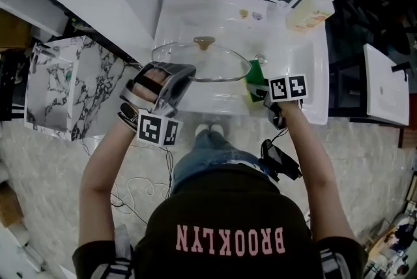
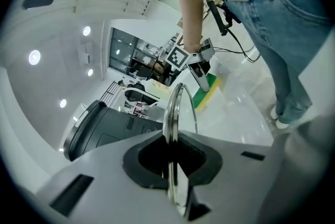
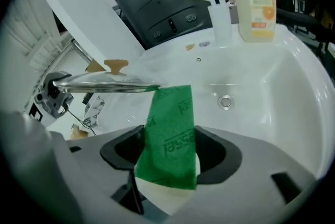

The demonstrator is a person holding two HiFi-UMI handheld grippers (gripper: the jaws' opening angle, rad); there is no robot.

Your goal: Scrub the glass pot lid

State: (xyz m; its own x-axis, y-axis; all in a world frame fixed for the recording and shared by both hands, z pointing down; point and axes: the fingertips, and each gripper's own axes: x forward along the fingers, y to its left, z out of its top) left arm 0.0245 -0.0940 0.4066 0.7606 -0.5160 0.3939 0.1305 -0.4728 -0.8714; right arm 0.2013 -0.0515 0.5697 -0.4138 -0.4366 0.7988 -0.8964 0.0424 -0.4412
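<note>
The white sink (image 1: 195, 14) lies below me, and the glass pot lid (image 1: 208, 64) hangs over its basin, held roughly level with the knob (image 1: 204, 43) upward. My left gripper (image 2: 170, 165) is clenched on the lid's metal rim. In the left gripper view the rim runs edge-on straight between the two jaws, so that side carries the lid's whole weight. My right gripper (image 1: 264, 94) is clamped on the sponge (image 3: 170, 131), green scouring face towards the camera and pale foam behind it, with the free end standing up out of the jaws. In the right gripper view the sponge's upper corner meets the lid's rim on the side opposite my left gripper, and seems to touch it. I judge that the scrubbing is at the point of contact, with the broad glass not yet worked. The next move calls for a firm left grip, since the lid is held only at one edge and any push from the sponge will try to lever it. The green face should then go flat on the glass, and the strokes should be short, with light pressure.
</note>
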